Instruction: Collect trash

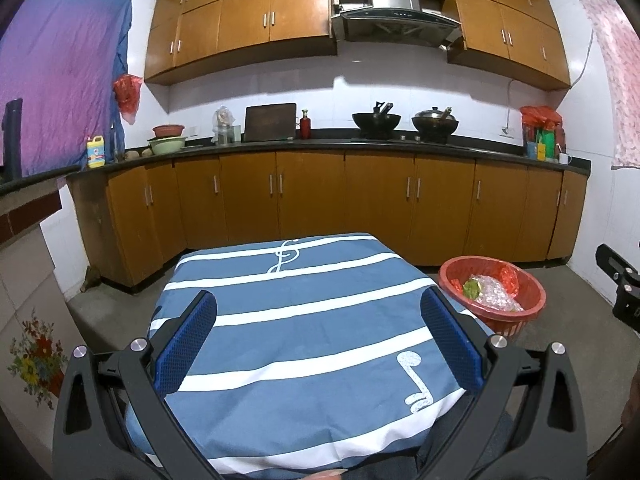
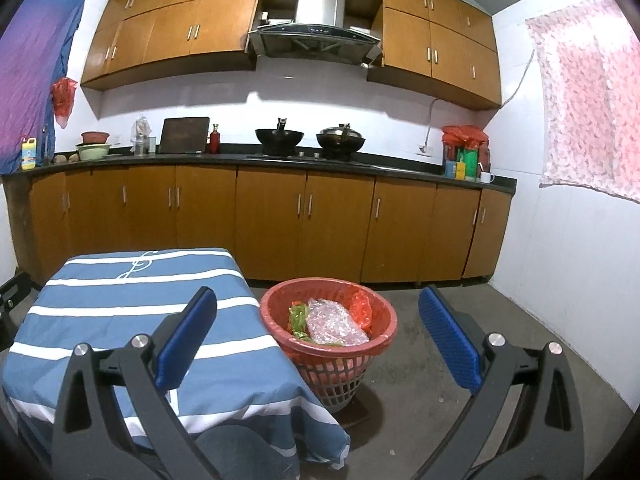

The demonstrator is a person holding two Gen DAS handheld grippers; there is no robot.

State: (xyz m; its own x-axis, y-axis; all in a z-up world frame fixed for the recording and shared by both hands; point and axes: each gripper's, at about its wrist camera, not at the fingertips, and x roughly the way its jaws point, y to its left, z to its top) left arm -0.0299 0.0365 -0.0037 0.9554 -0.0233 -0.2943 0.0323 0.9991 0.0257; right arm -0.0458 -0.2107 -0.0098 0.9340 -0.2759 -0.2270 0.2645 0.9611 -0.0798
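Note:
A red trash basket (image 2: 276, 320) lined with a red bag stands on the floor right of the table; it also shows in the left wrist view (image 1: 532, 300). It holds bubble wrap (image 2: 334, 322), a green wrapper (image 2: 297, 316) and red plastic (image 2: 360, 306). My left gripper (image 1: 319, 304) is open and empty above the blue-and-white striped tablecloth (image 1: 304, 320). My right gripper (image 2: 318, 302) is open and empty, hovering near the basket, off the table's right edge (image 2: 256, 300). Part of the right gripper shows at the right edge of the left wrist view (image 1: 624, 284).
The striped tablecloth (image 2: 120, 312) shows no loose items. Wooden base cabinets (image 1: 312, 196) with a black counter run along the far wall, with woks (image 1: 376, 120), bowls (image 1: 166, 144) and bottles (image 1: 96, 152). Grey concrete floor (image 2: 440, 360) lies right of the basket.

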